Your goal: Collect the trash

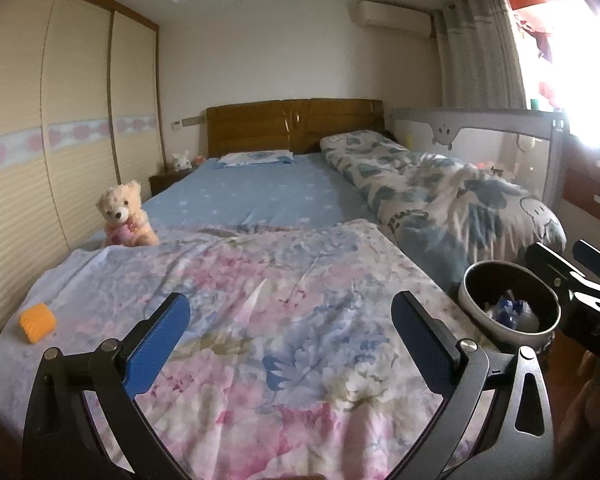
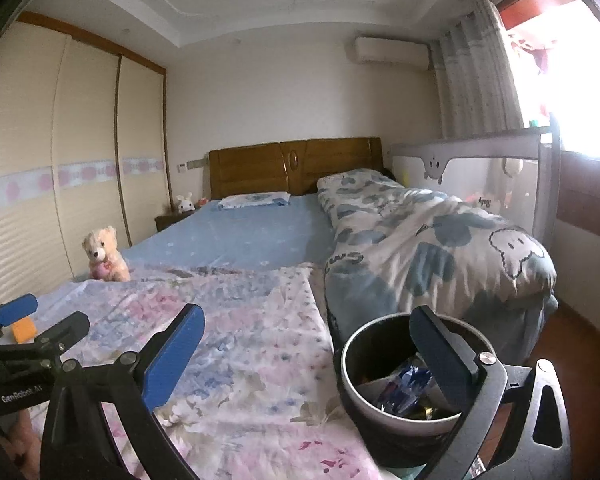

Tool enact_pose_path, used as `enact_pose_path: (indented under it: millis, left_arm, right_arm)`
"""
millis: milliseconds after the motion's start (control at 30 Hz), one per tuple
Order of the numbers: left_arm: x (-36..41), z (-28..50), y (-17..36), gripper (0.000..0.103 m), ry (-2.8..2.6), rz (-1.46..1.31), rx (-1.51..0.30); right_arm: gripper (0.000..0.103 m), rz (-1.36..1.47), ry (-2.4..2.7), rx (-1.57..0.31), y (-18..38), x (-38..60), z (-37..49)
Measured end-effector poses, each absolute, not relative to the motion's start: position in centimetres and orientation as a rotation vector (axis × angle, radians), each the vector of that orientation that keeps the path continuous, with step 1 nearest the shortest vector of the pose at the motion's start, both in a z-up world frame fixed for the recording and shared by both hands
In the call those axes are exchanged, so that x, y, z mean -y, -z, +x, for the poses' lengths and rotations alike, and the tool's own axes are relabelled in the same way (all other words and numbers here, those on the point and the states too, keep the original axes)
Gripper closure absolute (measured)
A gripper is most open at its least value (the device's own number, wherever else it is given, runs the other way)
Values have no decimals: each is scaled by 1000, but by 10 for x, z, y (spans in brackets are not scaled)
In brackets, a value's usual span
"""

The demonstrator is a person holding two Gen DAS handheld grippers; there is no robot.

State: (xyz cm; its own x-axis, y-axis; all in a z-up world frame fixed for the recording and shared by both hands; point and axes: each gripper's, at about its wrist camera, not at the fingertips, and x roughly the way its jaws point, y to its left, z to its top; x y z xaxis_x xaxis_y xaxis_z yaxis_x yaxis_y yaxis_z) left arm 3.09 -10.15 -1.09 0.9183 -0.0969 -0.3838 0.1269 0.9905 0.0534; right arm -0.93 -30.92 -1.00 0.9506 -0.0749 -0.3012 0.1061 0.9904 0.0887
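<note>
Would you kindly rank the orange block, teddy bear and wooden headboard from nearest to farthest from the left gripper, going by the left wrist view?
1. Orange block, just left of the left gripper on the floral blanket.
2. Teddy bear, farther up the bed's left edge.
3. Wooden headboard, at the far end.

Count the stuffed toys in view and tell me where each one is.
2. A cream teddy bear sits at the bed's left edge beside the floral blanket. A small white plush rabbit stands on the nightstand left of the headboard. Others may be hidden behind the bedding.
</note>
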Motion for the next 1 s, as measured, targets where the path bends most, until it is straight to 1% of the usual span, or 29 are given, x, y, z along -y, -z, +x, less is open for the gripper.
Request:
enact_pose_path:
  millis: [200,1000]
  left_arm:
    - [104,29,9,0,110,86,-378]
    - [97,25,6,0,107,72,-365]
  right_arm:
    - [0,112,91,-319,17,308,-4]
    - [0,157,62,-323,13,305,-4]
